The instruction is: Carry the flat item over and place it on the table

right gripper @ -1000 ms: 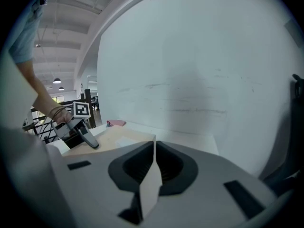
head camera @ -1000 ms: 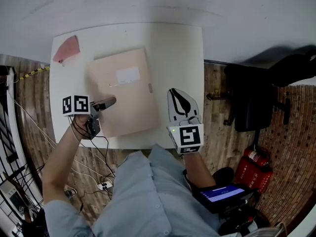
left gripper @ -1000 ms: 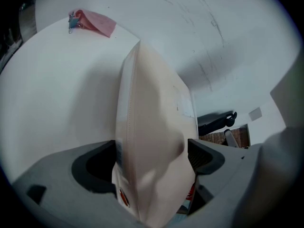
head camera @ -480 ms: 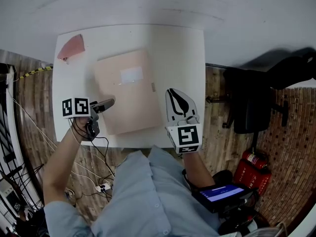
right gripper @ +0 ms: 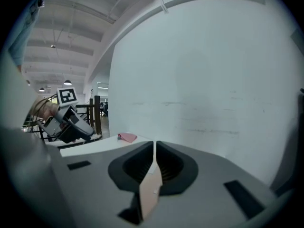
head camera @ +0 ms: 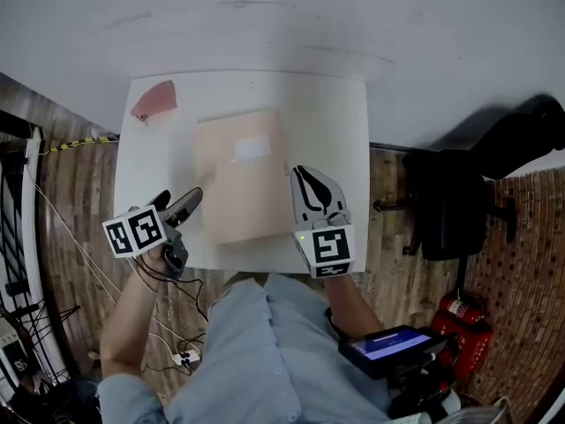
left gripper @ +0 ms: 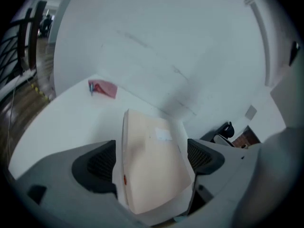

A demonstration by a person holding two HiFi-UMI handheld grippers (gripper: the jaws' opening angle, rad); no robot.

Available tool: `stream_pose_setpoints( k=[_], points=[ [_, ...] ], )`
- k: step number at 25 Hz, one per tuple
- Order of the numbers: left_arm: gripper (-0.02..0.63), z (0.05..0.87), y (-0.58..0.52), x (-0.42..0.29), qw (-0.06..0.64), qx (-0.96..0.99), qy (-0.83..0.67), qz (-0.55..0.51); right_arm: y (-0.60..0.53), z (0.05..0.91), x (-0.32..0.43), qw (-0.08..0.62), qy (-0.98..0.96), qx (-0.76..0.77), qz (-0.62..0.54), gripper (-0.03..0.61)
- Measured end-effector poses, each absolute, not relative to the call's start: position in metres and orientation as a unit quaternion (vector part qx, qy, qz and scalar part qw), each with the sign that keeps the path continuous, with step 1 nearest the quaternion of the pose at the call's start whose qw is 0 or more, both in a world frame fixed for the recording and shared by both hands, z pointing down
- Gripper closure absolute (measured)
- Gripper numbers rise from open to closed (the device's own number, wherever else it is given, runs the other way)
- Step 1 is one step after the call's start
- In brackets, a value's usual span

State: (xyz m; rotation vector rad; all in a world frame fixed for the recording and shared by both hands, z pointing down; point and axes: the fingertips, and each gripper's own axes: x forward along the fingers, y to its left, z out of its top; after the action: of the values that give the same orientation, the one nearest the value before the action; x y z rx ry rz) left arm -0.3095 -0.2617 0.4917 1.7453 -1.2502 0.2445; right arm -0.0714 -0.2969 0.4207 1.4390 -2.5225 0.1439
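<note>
My right gripper (head camera: 305, 179) clamps the right edge of the flat beige folder (head camera: 238, 179). The folder seems to rest on the white table (head camera: 340, 113), its long axis pointing away toward the wall (head camera: 282, 16). My left gripper (head camera: 181, 206) gapes open just beside it.

White table (head camera: 340, 104): pink cloth (head camera: 154, 101) at far-left corner; beige folder (head camera: 238, 179) mid-table.

Left gripper (head camera: 179, 201) jaws apart; right gripper (head camera: 311, 182) pinches folder (head camera: 238, 179).
</note>
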Motion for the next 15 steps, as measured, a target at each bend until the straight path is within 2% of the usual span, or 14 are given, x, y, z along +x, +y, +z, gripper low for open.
stream_pose_setpoints(
  k=[4, 10, 13, 15],
  points=[
    [0.152, 0.421, -0.259, -0.309, 0.33, 0.757, -0.561, 0.058, -0.291, 0.388, -0.09, 0.1, -0.869, 0.484, 0.023, 0.554],
    [0.316, 0.314, -0.25, -0.3, 0.077, 0.764, -0.641, 0.027, -0.291, 0.323, -0.116, 0.049, -0.883, 0.466, -0.035, 0.554],
    [0.364, 0.282, -0.249, -0.289, 0.006, 0.757, -0.653, 0.015, -0.291, 0.298, -0.125, 0.03, -0.883, 0.465, -0.059, 0.555],
    [0.428, 0.267, -0.247, -0.287, -0.028, 0.748, -0.663, 0.005, -0.287, 0.288, -0.132, 0.026, -0.883, 0.463, -0.068, 0.555]
  ],
)
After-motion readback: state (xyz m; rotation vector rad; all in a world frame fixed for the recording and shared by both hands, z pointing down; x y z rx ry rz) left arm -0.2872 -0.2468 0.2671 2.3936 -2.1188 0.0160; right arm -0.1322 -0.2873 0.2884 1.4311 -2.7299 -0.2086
